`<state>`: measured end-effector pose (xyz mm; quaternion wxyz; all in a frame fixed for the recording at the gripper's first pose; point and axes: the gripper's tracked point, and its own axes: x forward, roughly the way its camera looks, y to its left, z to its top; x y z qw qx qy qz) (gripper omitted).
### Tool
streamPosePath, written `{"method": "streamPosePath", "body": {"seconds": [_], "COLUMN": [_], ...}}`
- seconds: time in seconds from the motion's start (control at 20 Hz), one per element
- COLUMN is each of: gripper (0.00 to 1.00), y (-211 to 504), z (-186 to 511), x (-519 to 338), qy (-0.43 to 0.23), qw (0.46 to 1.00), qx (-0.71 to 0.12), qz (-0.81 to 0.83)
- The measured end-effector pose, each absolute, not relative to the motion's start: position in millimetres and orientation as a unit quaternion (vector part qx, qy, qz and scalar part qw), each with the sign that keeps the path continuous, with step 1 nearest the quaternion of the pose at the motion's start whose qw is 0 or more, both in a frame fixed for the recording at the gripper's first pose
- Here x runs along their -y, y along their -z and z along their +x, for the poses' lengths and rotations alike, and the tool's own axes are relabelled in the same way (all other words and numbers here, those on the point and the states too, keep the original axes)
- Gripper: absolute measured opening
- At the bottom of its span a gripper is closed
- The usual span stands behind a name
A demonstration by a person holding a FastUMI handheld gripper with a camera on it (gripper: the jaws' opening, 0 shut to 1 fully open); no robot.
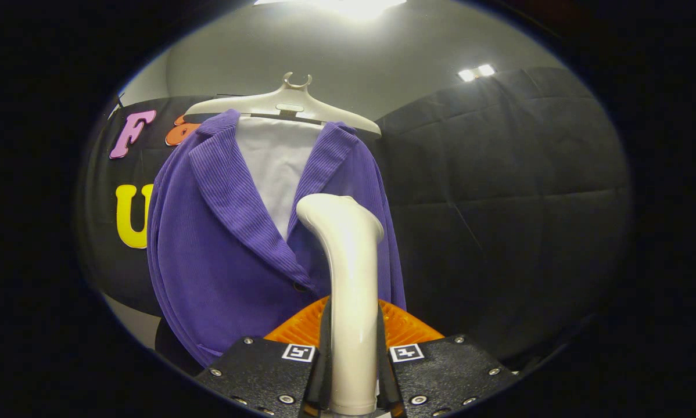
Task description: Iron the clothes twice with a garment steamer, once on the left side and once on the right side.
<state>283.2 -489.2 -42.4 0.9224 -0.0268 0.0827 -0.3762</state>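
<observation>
Steamer (348,278) stands upright between the jaws, its bent head beyond the fingertips and level with the jacket's right-hand lapel. The gripper (352,371) is clenched on its handle, both fingers pressed tight against the sides with no gap showing. Purple jacket (226,261) hangs on a pale hanger (290,104) just ahead (over a white shirt (275,162)). How many passes are done cannot be told; the head looks poised near one side, so at least some ironing likely remains.
</observation>
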Motion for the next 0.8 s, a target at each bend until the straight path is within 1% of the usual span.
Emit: {"method": "streamPosePath", "body": {"seconds": [0.3, 0.8], "gripper": [0.32, 0.32], "y": [86, 144], "z": [259, 226], "x": [492, 492], "qy": [0.383, 0.391], "qw": [0.916, 0.908], "qx": [-0.117, -0.15], "qz": [-0.018, -0.004]}}
